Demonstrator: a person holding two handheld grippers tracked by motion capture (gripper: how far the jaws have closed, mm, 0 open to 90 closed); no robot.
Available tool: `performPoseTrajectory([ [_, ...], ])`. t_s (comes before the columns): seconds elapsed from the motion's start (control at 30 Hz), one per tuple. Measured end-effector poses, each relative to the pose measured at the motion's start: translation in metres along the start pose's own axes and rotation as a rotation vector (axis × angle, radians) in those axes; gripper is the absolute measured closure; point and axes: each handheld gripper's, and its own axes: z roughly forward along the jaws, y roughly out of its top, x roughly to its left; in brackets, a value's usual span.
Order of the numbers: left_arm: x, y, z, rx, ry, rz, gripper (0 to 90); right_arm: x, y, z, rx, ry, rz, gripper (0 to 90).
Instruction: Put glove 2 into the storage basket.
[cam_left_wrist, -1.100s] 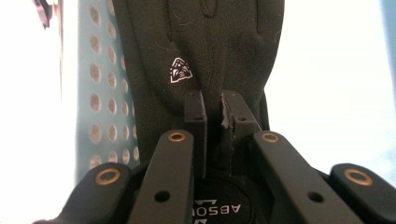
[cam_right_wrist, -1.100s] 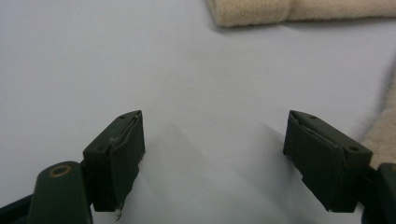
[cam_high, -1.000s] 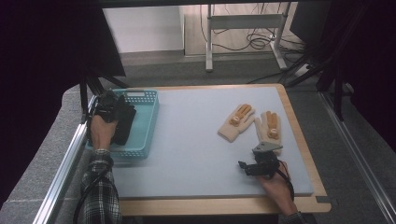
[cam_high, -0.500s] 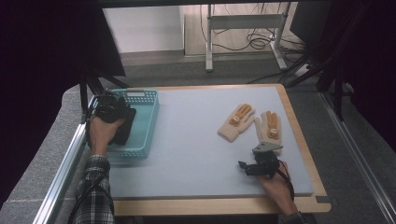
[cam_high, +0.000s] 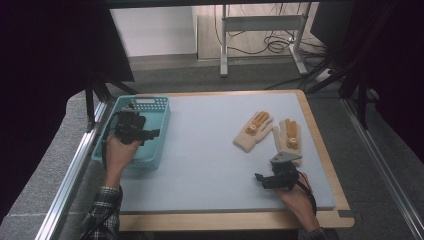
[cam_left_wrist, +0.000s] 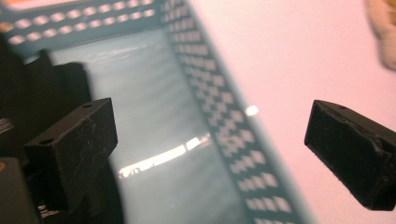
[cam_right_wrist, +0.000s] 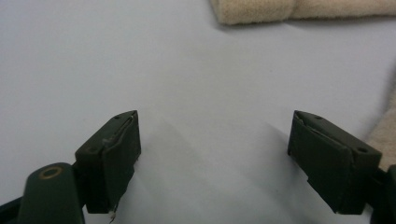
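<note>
Two beige knit gloves with orange patches, one (cam_high: 254, 131) beside the other (cam_high: 289, 135), lie on the blue-grey mat at the right. My left gripper (cam_high: 150, 134) hovers over the teal basket (cam_high: 164, 116). Its jaws (cam_left_wrist: 210, 140) have just been opening and stand wide apart above the basket wall (cam_left_wrist: 219, 121), with nothing between them. Near the mat's front, below the gloves, my right gripper (cam_high: 260, 177) points left. Its jaws (cam_right_wrist: 215, 158) have just opened a little further over bare mat. One glove's cuff (cam_right_wrist: 299, 9) lies ahead of them, and the other glove (cam_right_wrist: 385, 135) is at the right jaw.
A dark shape (cam_left_wrist: 56, 88) sits inside the basket at its left; I cannot tell what it is. The mat lies on a wooden board (cam_high: 320, 135) with metal rails on both sides. A desk frame (cam_high: 260, 30) and cables stand on the floor beyond.
The left hand has carried its gripper a little rightward and nearer over the basket. The right hand has kept still.
</note>
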Motion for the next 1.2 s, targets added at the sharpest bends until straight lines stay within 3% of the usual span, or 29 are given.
performPoseTrajectory([
  [0.3, -0.065, -0.011, -0.002, -0.073, -0.097, 0.129, 1.9, 0.0, 0.001, 0.001, 0.006, -0.007, 0.011, 13.9],
  [0.5, -0.104, -0.031, 0.007, -0.114, -0.156, 0.188, 2.0, 0.001, 0.001, 0.001, 0.008, -0.012, 0.013, 13.4],
  [0.7, -0.134, -0.058, 0.023, -0.097, -0.177, 0.237, 2.3, 0.002, 0.001, 0.002, 0.011, -0.015, 0.019, 11.2],
  [0.87, -0.145, -0.081, 0.039, -0.063, -0.164, 0.258, 2.3, 0.003, 0.001, 0.002, 0.011, -0.019, 0.021, 11.2],
  [0.93, -0.144, -0.088, 0.045, -0.046, -0.167, 0.25, 2.4, 0.003, 0.001, 0.002, 0.01, -0.019, 0.022, 11.4],
  [1.03, -0.142, -0.095, 0.05, -0.01, -0.126, 0.262, 2.5, 0.003, 0.001, 0.001, 0.007, -0.017, 0.022, 12.4],
  [1.1, -0.14, -0.099, 0.053, -0.001, -0.129, 0.256, 2.6, 0.004, 0.001, 0.0, 0.003, -0.013, 0.017, 15.4],
  [1.2, -0.14, -0.104, 0.058, 0.027, -0.098, 0.27, 2.8, 0.004, 0.0, 0.0, -0.006, -0.009, 0.012, 19.7],
])
